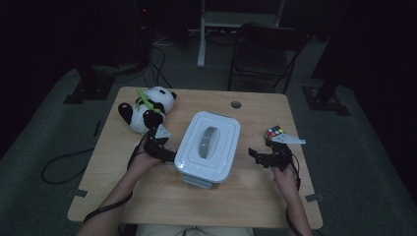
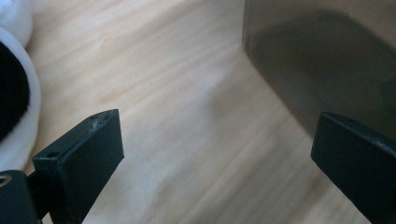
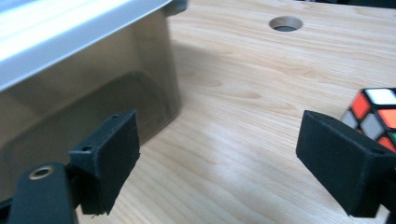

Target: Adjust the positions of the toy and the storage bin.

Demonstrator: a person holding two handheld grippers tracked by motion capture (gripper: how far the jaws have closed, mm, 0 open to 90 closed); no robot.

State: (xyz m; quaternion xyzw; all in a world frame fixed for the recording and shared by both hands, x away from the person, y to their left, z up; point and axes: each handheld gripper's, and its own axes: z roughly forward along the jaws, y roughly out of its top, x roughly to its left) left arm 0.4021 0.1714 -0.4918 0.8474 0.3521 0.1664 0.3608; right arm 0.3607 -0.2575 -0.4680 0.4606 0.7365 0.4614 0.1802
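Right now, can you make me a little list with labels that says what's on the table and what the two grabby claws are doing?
table: light wooden table with a round hole near the far edge
middle: plastic storage box, white lid on, grey handle on top
far left: panda plush toy
right: puzzle cube with coloured squares
left gripper: open, nothing between the jaws, beside the box's left side
right gripper: open, nothing between the jaws, between the box and the cube

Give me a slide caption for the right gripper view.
Open right gripper over the wooden table, between a lidded plastic container and a Rubik's cube.
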